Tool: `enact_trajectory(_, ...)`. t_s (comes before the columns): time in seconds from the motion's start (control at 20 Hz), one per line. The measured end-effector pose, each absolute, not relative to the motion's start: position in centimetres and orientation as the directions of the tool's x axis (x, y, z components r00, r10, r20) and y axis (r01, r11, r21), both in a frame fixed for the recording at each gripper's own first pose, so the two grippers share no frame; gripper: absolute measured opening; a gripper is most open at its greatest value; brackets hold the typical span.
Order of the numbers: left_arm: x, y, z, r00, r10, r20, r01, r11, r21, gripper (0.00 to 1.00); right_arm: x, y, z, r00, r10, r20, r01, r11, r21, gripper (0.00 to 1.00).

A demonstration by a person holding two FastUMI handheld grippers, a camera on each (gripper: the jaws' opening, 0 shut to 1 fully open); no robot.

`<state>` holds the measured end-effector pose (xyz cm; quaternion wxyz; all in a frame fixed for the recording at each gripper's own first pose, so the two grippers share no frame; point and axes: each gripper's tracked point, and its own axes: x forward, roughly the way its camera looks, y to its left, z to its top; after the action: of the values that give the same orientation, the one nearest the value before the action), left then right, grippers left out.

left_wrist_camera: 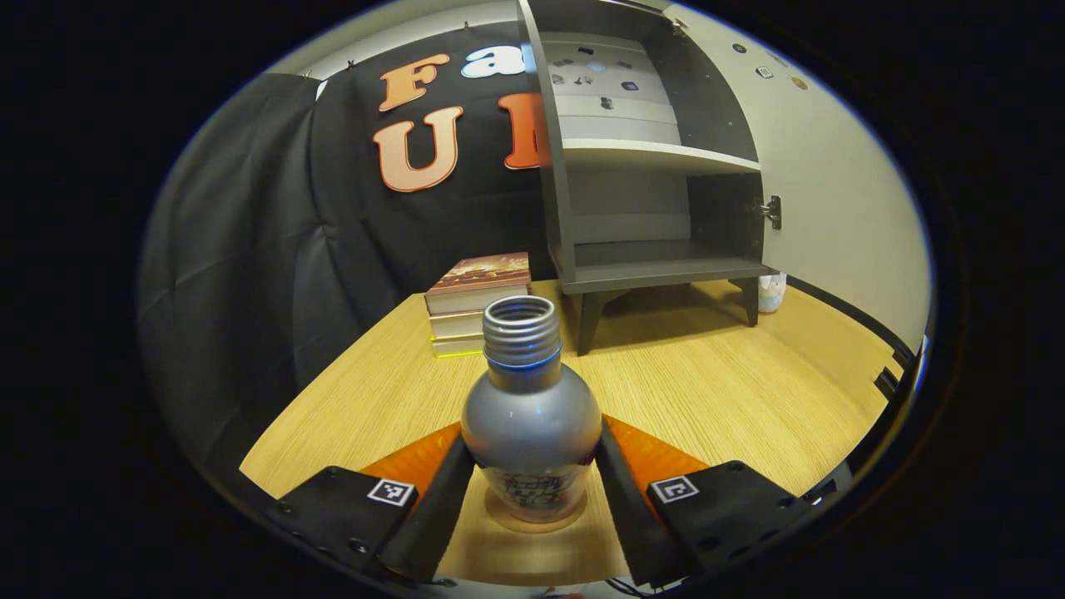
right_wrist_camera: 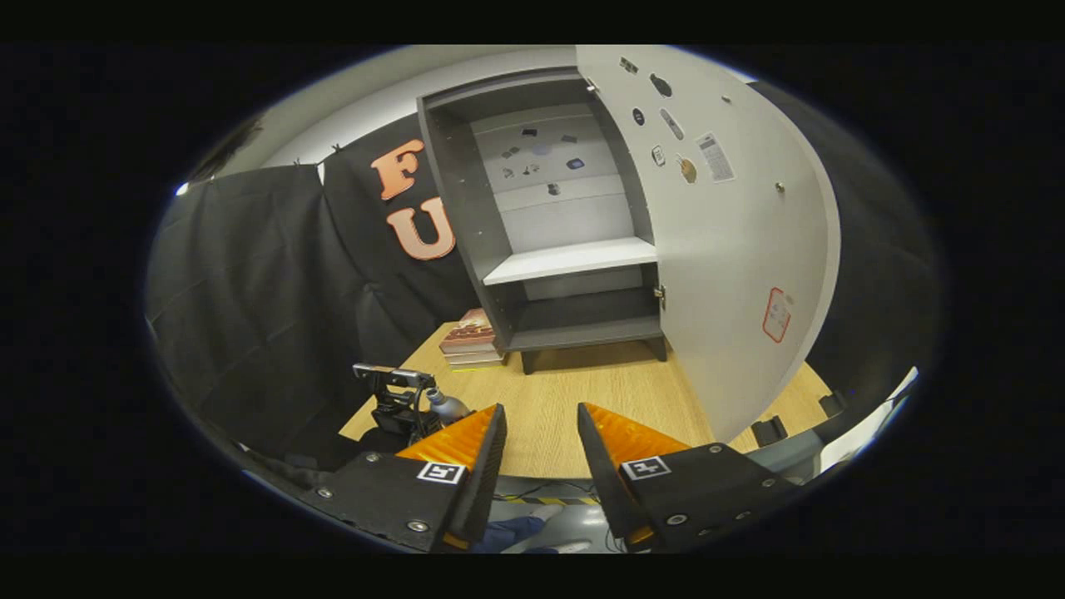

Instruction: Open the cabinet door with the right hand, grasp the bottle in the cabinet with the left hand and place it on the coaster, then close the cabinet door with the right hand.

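Observation:
A silver metal bottle (left_wrist_camera: pixel 531 416) with an uncapped threaded neck stands upright on a round wooden coaster (left_wrist_camera: pixel 504 523) on the table. My left gripper (left_wrist_camera: pixel 532 437) is shut on the bottle, a finger pressing on each side of its body. Behind it the dark grey cabinet (left_wrist_camera: pixel 657 270) has bare shelves, and its white door (left_wrist_camera: pixel 832 208) is swung wide to the right. In the right gripper view, my right gripper (right_wrist_camera: pixel 541 409) hangs open and holds nothing, back over the table's front edge. From there I see the cabinet (right_wrist_camera: pixel 574 333), its door (right_wrist_camera: pixel 732 274), the left gripper (right_wrist_camera: pixel 399 403) and the bottle (right_wrist_camera: pixel 448 406).
A stack of books (left_wrist_camera: pixel 478 291) lies left of the cabinet on the wooden table (left_wrist_camera: pixel 707 383); the books (right_wrist_camera: pixel 470 341) appear again in the right gripper view. Black cloth walls the left and back. A small white object (left_wrist_camera: pixel 772 293) sits behind the cabinet's right leg.

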<state>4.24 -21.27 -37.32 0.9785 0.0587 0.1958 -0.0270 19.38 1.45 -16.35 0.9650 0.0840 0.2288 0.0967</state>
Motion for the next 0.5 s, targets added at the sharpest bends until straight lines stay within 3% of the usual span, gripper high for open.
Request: enact_trajectory(0.5,4.6,-21.6,-32.2,0.954,-0.044,-0.295,0.091,0.985,0.149,0.95,18.3,0.9,-14.8,0.897,0.222,-0.382,-0.144,0.965,0.221,0.54)
